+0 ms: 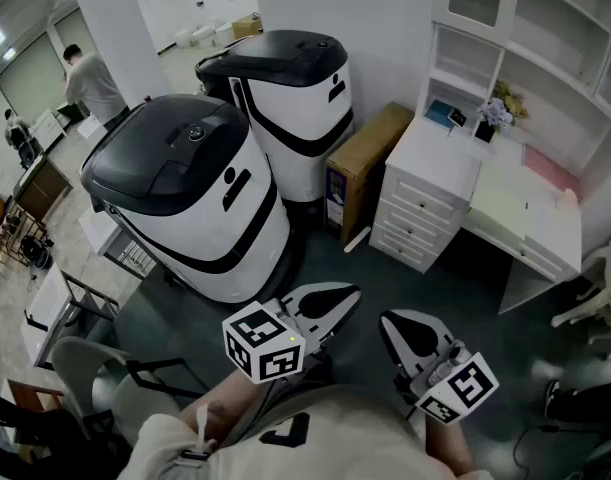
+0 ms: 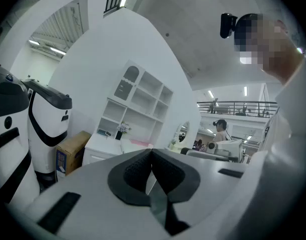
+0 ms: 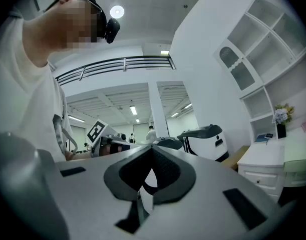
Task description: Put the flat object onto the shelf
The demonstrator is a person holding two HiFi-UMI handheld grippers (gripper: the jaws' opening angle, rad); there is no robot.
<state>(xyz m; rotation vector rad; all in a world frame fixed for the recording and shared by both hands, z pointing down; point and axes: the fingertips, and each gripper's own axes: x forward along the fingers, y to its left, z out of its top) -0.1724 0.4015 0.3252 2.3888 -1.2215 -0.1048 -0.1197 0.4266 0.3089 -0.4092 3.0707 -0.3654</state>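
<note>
Task judged unstarted: left gripper (image 1: 327, 308) and right gripper (image 1: 409, 334), at six o'clock, were closed and empty; shelf (image 1: 545, 30) stood at two o'clock, flat object not yet collected.

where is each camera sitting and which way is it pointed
Head view: on the person's head, looking steeply down at the machines and shelf unit; shows left gripper, right gripper, shirt.
Left gripper view: on the left gripper, looking along its shut jaws at the shelf unit; shirt at right.
Right gripper view: on the right gripper, looking along its shut jaws into the hall; shirt at left.
Shared: all three see the shelf unit and machines.
</note>
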